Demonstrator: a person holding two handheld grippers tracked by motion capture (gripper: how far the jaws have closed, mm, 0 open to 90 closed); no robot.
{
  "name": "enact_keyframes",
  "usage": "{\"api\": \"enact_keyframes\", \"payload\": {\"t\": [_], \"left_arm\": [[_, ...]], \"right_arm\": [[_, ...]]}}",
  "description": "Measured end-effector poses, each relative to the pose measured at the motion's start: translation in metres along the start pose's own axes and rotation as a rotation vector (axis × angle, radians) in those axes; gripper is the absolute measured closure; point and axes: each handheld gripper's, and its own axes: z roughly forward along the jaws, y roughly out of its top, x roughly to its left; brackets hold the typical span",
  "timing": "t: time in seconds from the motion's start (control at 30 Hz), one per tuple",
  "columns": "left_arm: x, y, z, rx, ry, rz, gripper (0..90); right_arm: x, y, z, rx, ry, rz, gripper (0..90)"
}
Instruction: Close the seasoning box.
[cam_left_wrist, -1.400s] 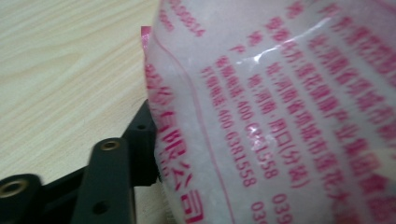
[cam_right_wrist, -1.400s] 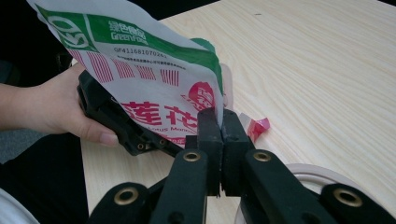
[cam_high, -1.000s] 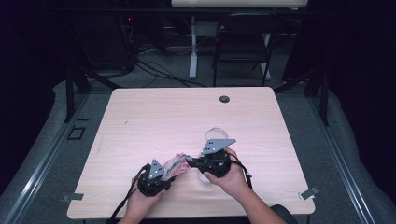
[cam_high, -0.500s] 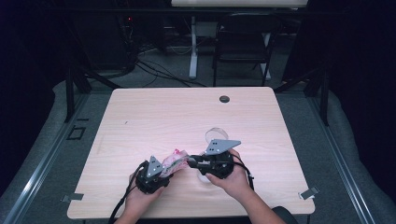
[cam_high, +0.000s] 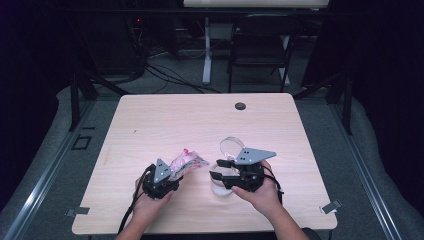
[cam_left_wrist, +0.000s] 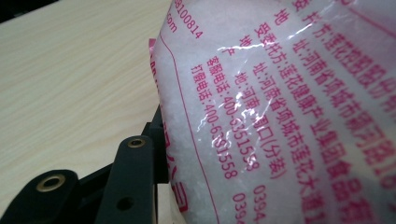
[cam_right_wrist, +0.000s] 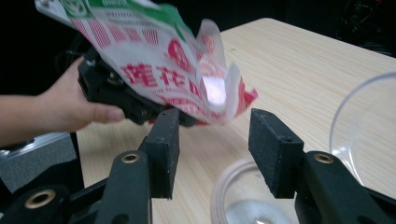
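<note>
A soft, slippery plastic bag (cam_high: 186, 161) of white granules is clamped in the left gripper (cam_high: 161, 178); its contents are likely to shift, so a hold near the sealed end is judged safest. The jaws of the right gripper (cam_right_wrist: 215, 140) have just been opening and are held apart with nothing between them, the bag's torn mouth just beyond and a clear jar (cam_right_wrist: 243, 207) below on the tabletop (cam_high: 165, 120).

The table (cam_high: 165, 125) has a pale wood-grain top with rounded corners, and a small dark round cap (cam_high: 240, 106) sits in it near the far edge. Grey floor (cam_high: 60, 165) surrounds it, with a metal rail (cam_high: 47, 170) running along the left side. Behind the table stands a dark chair (cam_high: 257, 55) beside a white post (cam_high: 206, 50), and black cables (cam_high: 165, 75) trail across the floor there.
</note>
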Motion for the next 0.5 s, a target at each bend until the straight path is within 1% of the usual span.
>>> {"api": "enact_keyframes", "payload": {"t": [0.03,0.1,0.2,0.23,0.3,0.37,0.4,0.43,0.5], "left_arm": [[0.001,0.001,-0.001,0.001,0.001,0.007,59.2],[0.003,0.005,-0.001,-0.004,0.019,0.019,59.2],[0.005,0.009,-0.002,-0.004,0.027,0.024,59.2],[0.006,0.014,-0.003,-0.007,0.041,0.039,59.2],[0.009,0.019,-0.004,-0.015,0.054,0.051,59.2],[0.01,0.024,-0.004,-0.024,0.07,0.064,59.2],[0.01,0.024,-0.004,-0.024,0.07,0.064,59.2],[0.012,0.029,-0.003,-0.026,0.082,0.082,59.2],[0.012,0.034,-0.002,-0.031,0.1,0.107,59.2]], "right_arm": [[-0.001,0.0,-0.001,0.013,-0.002,-0.005,53.7],[-0.001,0.001,-0.003,0.032,0.004,-0.011,55.2],[-0.002,0.003,-0.005,0.037,0.018,-0.005,56.8],[-0.002,0.008,-0.007,0.039,0.029,-0.003,58.2],[-0.002,0.014,-0.009,0.043,0.014,-0.014,58.9],[-0.002,0.023,-0.012,0.053,0.003,-0.037,59.5],[-0.002,0.027,-0.013,0.055,-0.011,-0.05,59.6],[-0.002,0.032,-0.015,0.054,-0.023,-0.064,59.6],[-0.002,0.04,-0.018,0.043,-0.031,-0.084,59.6]]}}
